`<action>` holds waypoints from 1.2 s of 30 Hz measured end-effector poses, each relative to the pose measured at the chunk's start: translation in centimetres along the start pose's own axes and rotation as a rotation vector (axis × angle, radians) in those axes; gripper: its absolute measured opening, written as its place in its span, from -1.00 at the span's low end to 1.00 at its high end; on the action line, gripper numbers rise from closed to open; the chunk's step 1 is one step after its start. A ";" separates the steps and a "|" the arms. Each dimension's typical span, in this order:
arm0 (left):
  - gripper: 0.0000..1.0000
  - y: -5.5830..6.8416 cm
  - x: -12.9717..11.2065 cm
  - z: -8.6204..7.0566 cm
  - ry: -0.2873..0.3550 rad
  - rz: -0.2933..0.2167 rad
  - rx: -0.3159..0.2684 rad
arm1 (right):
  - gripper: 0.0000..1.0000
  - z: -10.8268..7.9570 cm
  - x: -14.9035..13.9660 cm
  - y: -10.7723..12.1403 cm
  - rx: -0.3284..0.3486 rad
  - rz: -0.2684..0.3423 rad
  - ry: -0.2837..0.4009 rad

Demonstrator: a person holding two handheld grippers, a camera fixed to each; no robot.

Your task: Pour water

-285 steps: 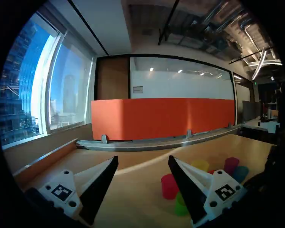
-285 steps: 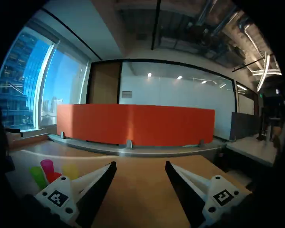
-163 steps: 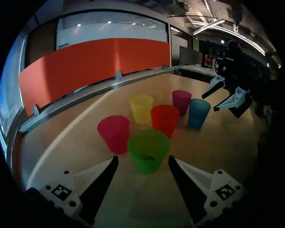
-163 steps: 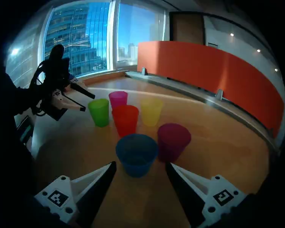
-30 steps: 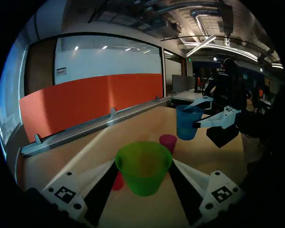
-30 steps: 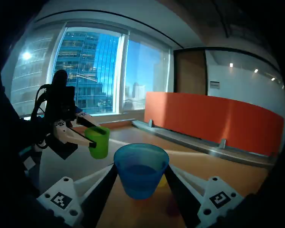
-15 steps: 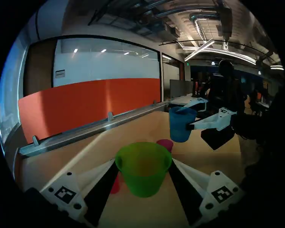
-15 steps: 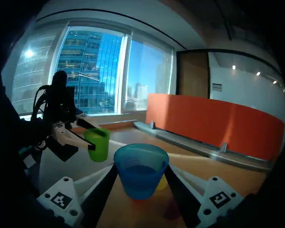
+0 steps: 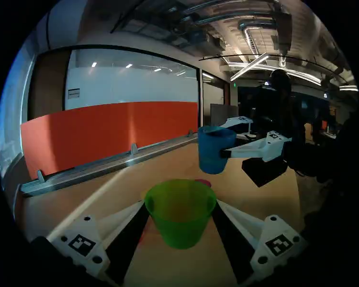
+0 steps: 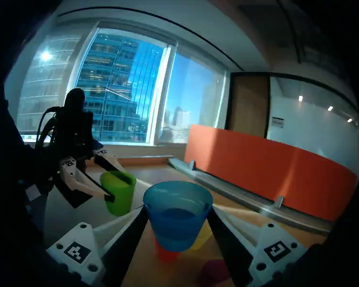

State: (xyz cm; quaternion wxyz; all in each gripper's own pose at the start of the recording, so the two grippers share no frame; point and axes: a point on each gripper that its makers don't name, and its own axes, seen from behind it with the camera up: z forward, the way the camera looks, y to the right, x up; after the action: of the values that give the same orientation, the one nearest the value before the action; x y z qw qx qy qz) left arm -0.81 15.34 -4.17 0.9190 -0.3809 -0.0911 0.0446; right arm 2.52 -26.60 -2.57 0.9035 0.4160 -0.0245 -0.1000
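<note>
In the left gripper view my left gripper [image 9: 180, 215] is shut on a green cup [image 9: 180, 212], held upright above the wooden table [image 9: 237, 189]. Farther off to the right, the right gripper [image 9: 227, 138] holds a blue cup [image 9: 214, 149] in the air. From the right gripper view, my right gripper [image 10: 177, 222] is shut on that blue cup [image 10: 177, 220], which looks to have water in it. To its left the left gripper [image 10: 105, 179] carries the green cup [image 10: 117, 192]. Both cups stand upright and apart.
Red [image 10: 163, 252], yellow [image 10: 202, 237] and magenta [image 10: 213, 272] cups stand on the table below the blue cup. A pink cup rim [image 9: 204, 182] peeks behind the green one. An orange divider [image 9: 107, 131] runs along the table's far edge, with large windows [image 10: 122, 95] beyond.
Both cups have risen higher off the table. In the left gripper view the blue cup has moved left and up, closer to the green cup.
</note>
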 end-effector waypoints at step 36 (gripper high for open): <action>0.75 3.9 0.6 0.8 0.026 0.002 -0.064 | 0.78 0.6 6.8 0.6 -0.025 -0.349 0.071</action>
State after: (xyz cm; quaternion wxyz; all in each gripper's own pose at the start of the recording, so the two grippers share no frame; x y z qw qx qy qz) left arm -0.43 18.72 -6.31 0.9074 -0.4109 -0.0799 0.0376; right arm 9.14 -28.08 -2.00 0.8778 0.4060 0.0812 -0.2411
